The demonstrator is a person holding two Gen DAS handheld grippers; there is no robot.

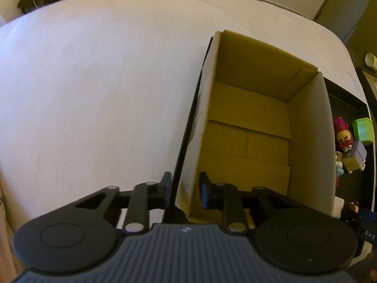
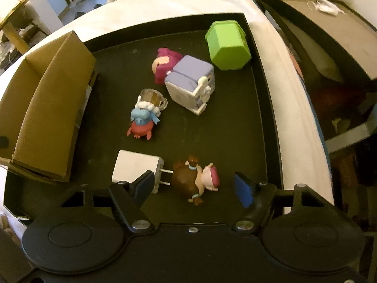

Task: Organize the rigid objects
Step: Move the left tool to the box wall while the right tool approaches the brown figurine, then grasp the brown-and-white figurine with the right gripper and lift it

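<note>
left tool [image 1: 183, 189] clamped on corrugated cardboard box [image 1: 247, 122] wall; right tool [image 2: 192, 184] half-open around glossy brown figurine [image 2: 195, 179]

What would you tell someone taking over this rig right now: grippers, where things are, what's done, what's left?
Left gripper: closed on the near left wall of the cardboard box, one finger inside, one outside.
Right gripper: open, holding nothing, straddling the brown toy figure, pads not touching it.
Black tray holds the box and the loose items: white charger plug, blue-and-red toy, clear mug, purple toy fridge, pink figure, green container.
Done: nothing; the box looks empty.
Left: move every item into the box.
</note>
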